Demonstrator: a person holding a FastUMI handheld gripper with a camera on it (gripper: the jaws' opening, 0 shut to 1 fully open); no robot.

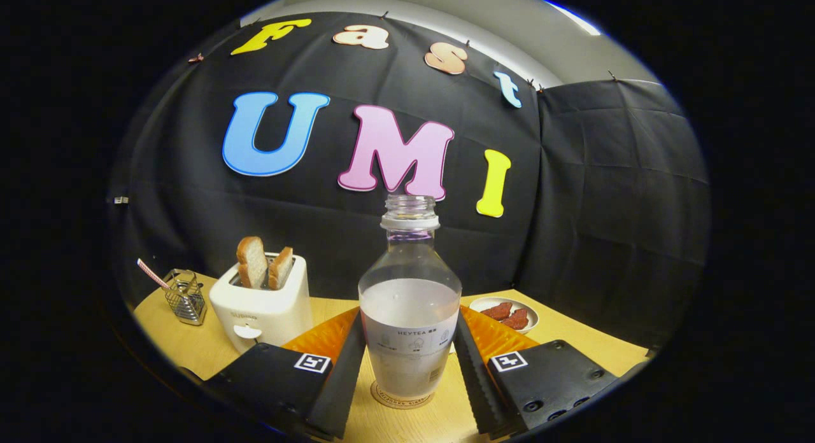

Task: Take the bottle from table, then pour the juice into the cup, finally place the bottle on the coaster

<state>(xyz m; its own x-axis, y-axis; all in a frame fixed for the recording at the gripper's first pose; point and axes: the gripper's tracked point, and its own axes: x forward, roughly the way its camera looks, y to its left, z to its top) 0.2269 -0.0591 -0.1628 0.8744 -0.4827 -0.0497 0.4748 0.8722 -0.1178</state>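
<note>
The clear plastic bottle [409, 316] with no cap, half full of pale cloudy juice, stands upright on the round cork coaster [402, 400] on the light wooden table [191, 341]. The gripper [407, 370] has one finger [340, 373] on each side of it, very close, but I cannot tell if they squeeze it or have let go. If a finger bumps the bottle while pulling away, it could tip and spill, because the top is open.

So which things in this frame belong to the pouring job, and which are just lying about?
Job:
- bottle, uncapped, part full, standing on the coaster
- gripper, fingers at the bottle's sides; contact unclear

Lying about:
- toaster with bread slices
- wire basket
- plate of reddish food
- table
</note>
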